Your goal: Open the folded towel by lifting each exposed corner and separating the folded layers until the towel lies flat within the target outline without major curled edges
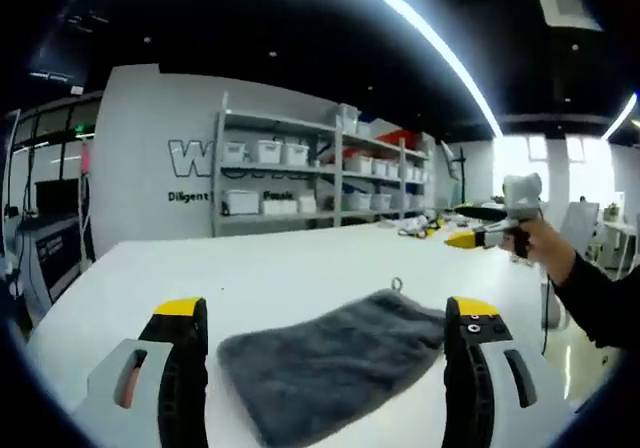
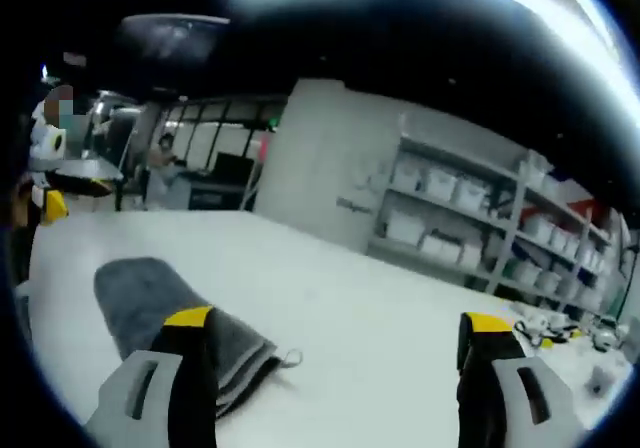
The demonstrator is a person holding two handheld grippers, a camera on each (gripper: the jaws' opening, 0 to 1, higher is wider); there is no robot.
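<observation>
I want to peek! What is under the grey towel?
The grey towel lies folded on the white table. Bare tabletop shows all around it. Its lower layers and the table right beneath stay hidden. A small loop sticks out at one corner.

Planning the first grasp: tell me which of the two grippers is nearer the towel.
The left gripper: its open jaws straddle the grey towel on the white table. The right gripper, also open, is held up in the air beyond the towel.

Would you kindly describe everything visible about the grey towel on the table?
The towel is dark grey, plush-looking cloth, folded in layers whose stacked edges show in the right gripper view. A small hanging loop sticks out from one corner. It lies flat on the white table, and neither gripper touches it.
</observation>
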